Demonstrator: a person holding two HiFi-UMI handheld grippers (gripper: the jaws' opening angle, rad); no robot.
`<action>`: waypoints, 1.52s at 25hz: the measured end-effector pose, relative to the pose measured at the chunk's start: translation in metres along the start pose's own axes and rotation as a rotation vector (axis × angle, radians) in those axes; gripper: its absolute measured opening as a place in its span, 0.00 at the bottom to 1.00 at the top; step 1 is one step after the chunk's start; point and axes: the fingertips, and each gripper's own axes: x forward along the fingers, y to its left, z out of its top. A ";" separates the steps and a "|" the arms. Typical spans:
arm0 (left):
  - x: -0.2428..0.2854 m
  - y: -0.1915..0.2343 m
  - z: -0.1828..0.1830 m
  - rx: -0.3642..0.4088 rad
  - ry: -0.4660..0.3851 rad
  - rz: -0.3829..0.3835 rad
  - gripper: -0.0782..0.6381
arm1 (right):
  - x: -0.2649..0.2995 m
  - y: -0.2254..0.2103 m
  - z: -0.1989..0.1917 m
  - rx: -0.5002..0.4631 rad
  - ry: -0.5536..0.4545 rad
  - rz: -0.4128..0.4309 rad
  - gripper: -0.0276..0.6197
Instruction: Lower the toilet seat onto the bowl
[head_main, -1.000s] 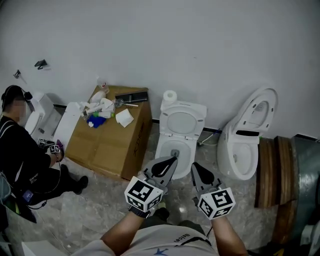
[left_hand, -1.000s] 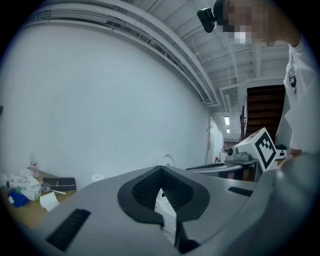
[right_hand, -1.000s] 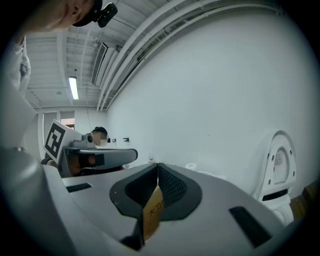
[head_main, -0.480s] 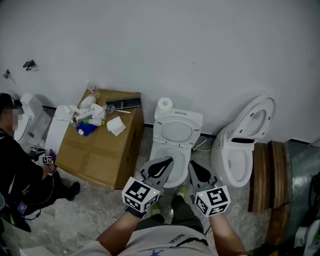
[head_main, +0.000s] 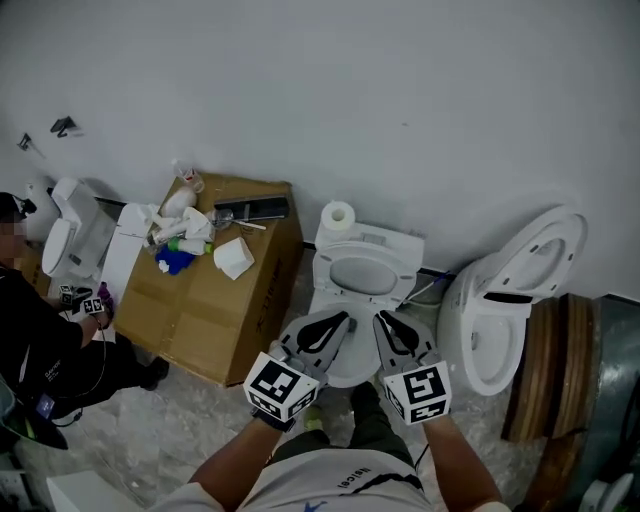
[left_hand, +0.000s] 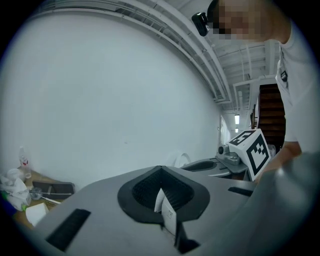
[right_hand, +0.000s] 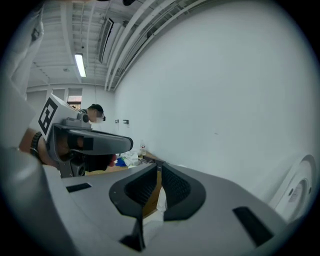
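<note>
My left tongs (head_main: 345, 317) and right tongs (head_main: 380, 318) clenched on nothing, toilet seat (head_main: 363, 270) just ahead, white wall (head_main: 400, 100) at 12 o'clock, cardboard box (head_main: 215, 300) at 10 o'clock, grey marbled floor (head_main: 170, 435)

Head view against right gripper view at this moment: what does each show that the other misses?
Only the head view: the middle toilet's seat and tank, the paper roll, the floor, and the right gripper with its marker cube. Only the right gripper view: the ceiling light and pipes overhead. Both: the left gripper, the cluttered cardboard box, the second toilet at right, another person and the white wall.
</note>
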 end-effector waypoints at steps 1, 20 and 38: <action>0.010 0.005 -0.004 -0.005 0.007 0.014 0.12 | 0.010 -0.008 -0.006 -0.015 0.015 0.018 0.07; 0.127 0.094 -0.081 -0.085 0.112 0.234 0.12 | 0.187 -0.133 -0.127 -0.394 0.293 0.140 0.19; 0.119 0.113 -0.113 -0.139 0.135 0.309 0.12 | 0.231 -0.150 -0.174 -0.813 0.361 0.052 0.12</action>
